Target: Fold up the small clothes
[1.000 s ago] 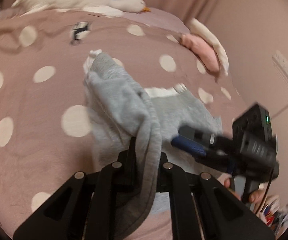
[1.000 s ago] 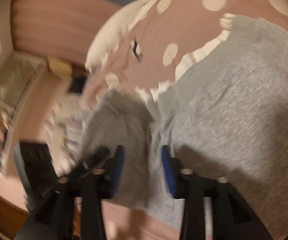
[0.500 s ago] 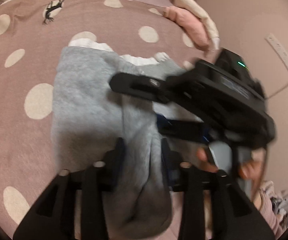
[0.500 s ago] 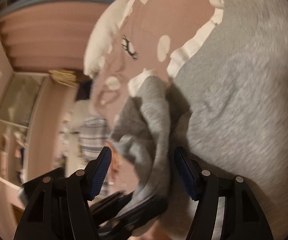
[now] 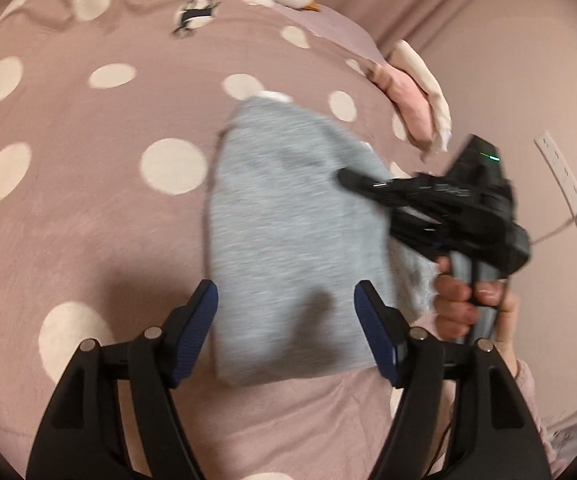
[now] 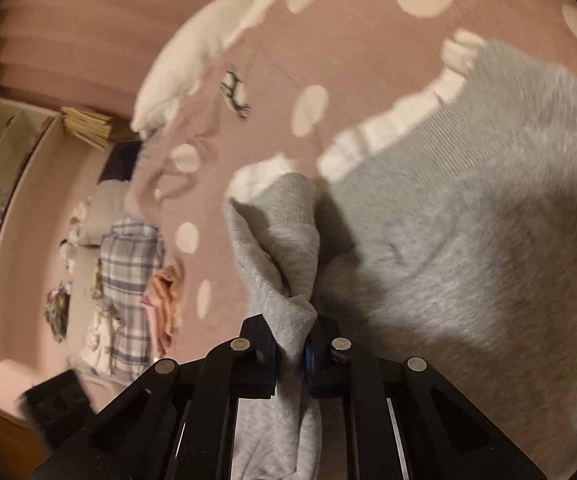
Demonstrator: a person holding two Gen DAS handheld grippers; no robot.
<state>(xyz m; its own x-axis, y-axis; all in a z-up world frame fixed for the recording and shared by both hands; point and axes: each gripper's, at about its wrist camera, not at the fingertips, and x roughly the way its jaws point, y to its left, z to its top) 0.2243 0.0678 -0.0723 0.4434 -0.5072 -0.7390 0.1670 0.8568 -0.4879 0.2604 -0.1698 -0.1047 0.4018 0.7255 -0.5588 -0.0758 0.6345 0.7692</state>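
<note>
Grey garment [image 5: 288,232] now out of left gripper's [image 5: 286,320] opening jaws.

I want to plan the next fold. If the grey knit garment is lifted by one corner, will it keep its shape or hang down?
The grey knit garment probably hangs limp: the part pinched in the right gripper bunches into a twisted roll. It seems light and soft, draping flat over the pink dotted bedspread.

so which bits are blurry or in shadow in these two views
Left wrist view: the grey garment is motion-smeared, with a dark shadow patch near its lower edge, and fisheye bends the dotted bedspread. Right wrist view: the background room is smeared, and a broad shadow lies across the garment.
</note>
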